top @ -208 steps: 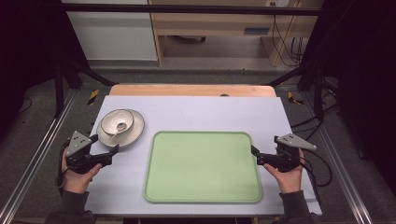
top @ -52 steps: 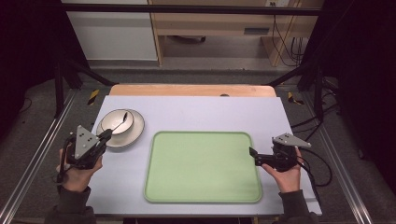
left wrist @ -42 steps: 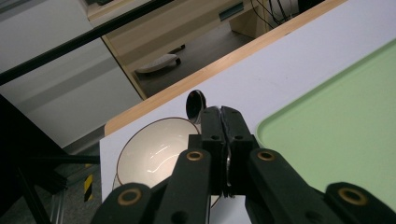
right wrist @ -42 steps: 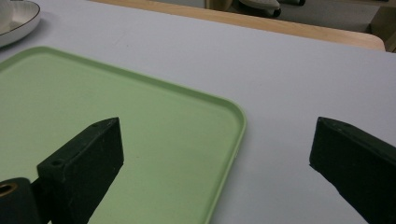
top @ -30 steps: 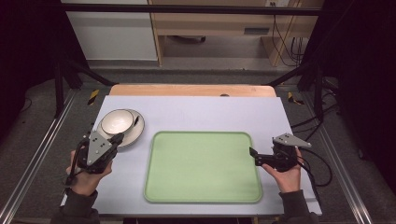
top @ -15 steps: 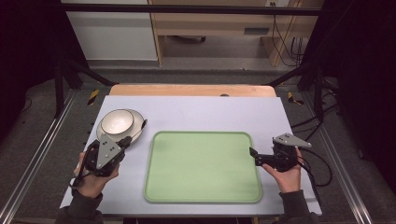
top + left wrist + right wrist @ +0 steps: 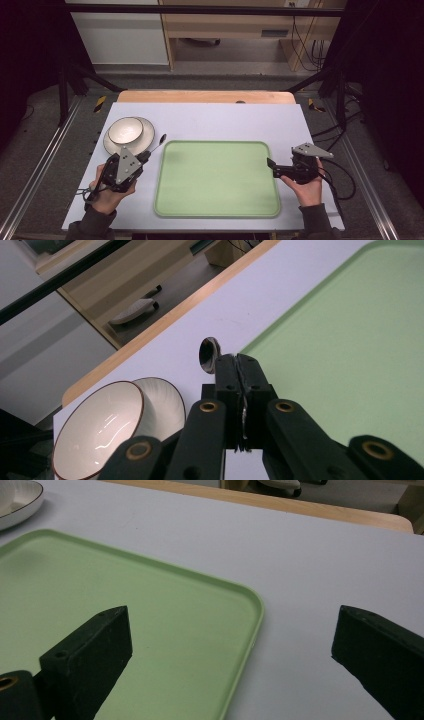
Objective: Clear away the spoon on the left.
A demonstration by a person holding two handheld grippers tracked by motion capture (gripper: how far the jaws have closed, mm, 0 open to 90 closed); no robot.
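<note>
Spoon (image 7: 208, 354) bowl — clear beyond left claw (image 7: 239, 371) — a dark sliver from above (image 7: 161, 139).

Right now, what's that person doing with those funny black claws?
A person holds a claw-like gripper in each hand. The left gripper is shut on a small shiny metal spoon, held above the pale table between the white bowl on its white plate and the empty light green tray. The right gripper waits open at the tray's right edge, holding nothing.
</note>
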